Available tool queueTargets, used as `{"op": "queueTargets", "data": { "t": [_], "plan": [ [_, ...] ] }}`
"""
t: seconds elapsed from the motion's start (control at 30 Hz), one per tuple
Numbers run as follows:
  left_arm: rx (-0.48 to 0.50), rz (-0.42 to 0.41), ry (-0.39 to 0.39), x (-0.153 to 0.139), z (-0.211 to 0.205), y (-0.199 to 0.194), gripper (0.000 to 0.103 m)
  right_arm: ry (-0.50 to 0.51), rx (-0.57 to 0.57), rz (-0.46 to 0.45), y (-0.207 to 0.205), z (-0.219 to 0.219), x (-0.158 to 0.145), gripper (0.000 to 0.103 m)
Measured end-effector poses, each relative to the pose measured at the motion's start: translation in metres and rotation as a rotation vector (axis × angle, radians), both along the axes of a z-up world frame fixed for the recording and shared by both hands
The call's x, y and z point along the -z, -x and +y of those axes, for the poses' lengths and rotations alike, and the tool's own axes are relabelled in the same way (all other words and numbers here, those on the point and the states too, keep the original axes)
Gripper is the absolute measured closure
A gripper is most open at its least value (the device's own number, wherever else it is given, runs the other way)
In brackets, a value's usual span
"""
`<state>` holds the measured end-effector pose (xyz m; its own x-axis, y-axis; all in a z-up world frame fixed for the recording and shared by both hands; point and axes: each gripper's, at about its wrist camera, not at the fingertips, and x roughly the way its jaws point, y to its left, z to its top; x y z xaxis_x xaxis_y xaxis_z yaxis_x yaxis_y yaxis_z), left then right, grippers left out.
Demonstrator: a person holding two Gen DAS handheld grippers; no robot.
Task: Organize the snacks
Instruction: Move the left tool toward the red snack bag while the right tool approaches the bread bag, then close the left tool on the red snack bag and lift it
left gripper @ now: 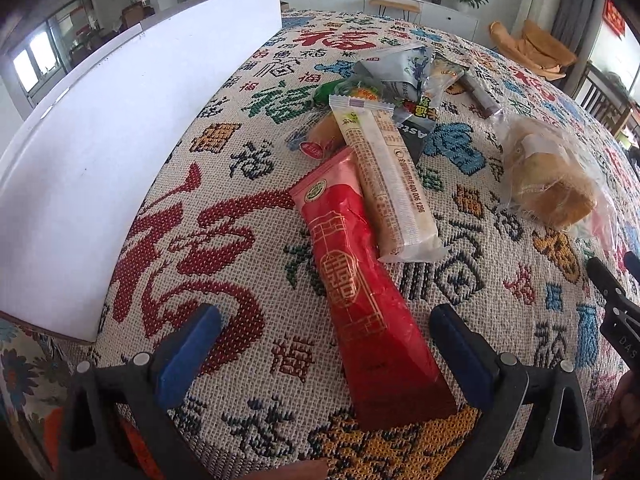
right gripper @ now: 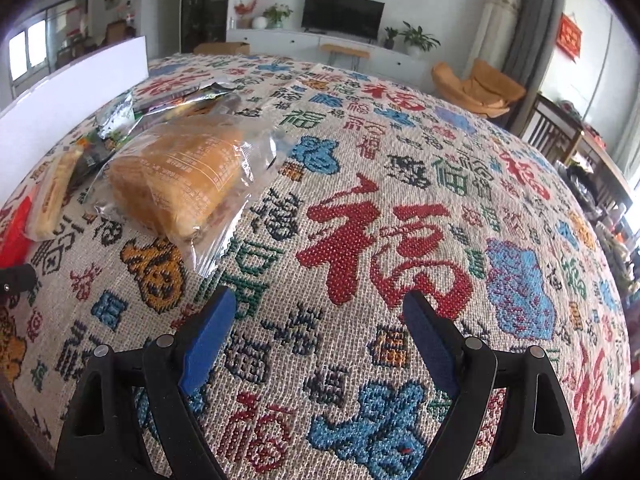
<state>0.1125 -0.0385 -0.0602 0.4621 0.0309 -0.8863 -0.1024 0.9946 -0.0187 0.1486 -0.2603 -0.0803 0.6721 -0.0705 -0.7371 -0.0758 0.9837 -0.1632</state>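
Note:
A long red snack packet (left gripper: pixel 360 280) lies on the patterned tablecloth (left gripper: pixel 224 264), its near end between the fingers of my left gripper (left gripper: pixel 326 320), which stands open around it without touching. Beside it lies a long cream-coloured bar packet (left gripper: pixel 384 176). Behind them is a heap of small packets (left gripper: pixel 384 80). A clear bag with bread (left gripper: pixel 548 176) lies to the right; in the right wrist view the bread bag (right gripper: pixel 188 176) sits ahead on the left. My right gripper (right gripper: pixel 320 312) is open over bare cloth, holding nothing.
A white box (left gripper: pixel 104 128) with a tall wall stands along the left side of the table. The other gripper's black tip (left gripper: pixel 612 292) shows at the right edge. Chairs and a TV cabinet (right gripper: pixel 320 40) stand beyond the table's far edge.

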Motion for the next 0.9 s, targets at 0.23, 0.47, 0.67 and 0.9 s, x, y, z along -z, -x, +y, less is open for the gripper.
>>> {"op": "queueTargets", "data": {
  "t": [0.23,0.47,0.67,0.9],
  "plan": [
    [0.002,0.001,-0.002,-0.002,-0.002,0.006,0.0,0.131,0.005,-0.043,0.007,0.018,0.0,0.015],
    [0.014,0.034,0.001,-0.002,-0.001,0.001,0.0,0.131,0.005,-0.042,0.007,0.02,0.0,0.015],
    [0.206,0.149,0.007,-0.003,0.011,-0.013,0.0,-0.106,0.02,0.033,-0.004,-0.011,0.002,0.015],
    [0.228,0.186,0.072,-0.004,0.053,-0.008,0.0,-0.149,0.028,0.044,-0.006,-0.014,0.003,0.015]
  ]
}}
